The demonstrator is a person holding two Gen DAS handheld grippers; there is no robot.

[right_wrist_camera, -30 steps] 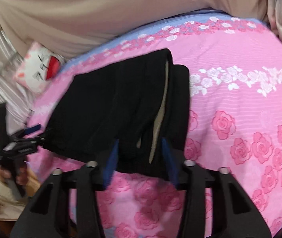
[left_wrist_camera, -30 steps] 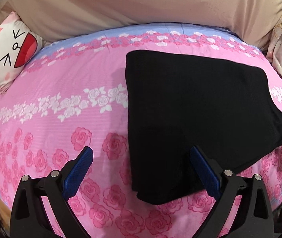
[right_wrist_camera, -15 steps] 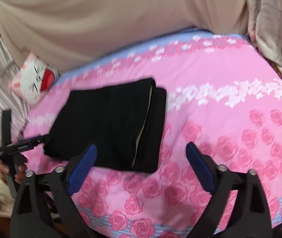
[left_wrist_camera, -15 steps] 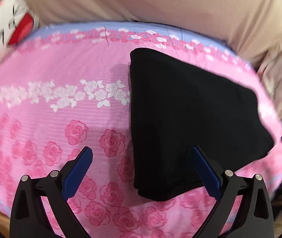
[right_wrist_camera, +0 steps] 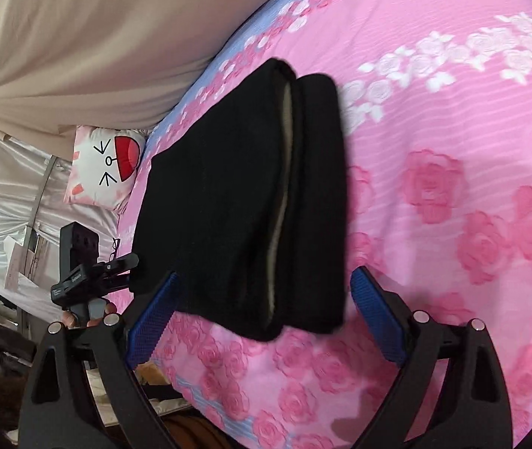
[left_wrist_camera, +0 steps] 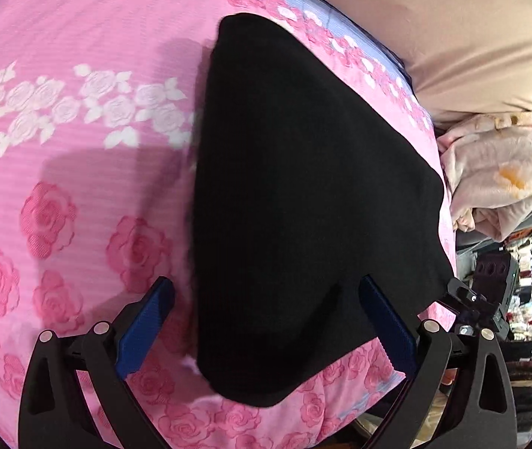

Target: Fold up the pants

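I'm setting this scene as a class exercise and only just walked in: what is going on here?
A person holds a two-finger gripper in each hand over a bed with a pink rose sheet. Black pants lie on the sheet, folded into a compact stack; the right view shows the layered edges and a pale lining. The left gripper and the right gripper are both open, with the near end of the pants showing between the blue fingers, gripping nothing. A cat-face pillow lies at the bed's far edge.

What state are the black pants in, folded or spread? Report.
Folded: the black fabric pants lie as a compact stack on the pink rose-print bedspread, layered edges showing.
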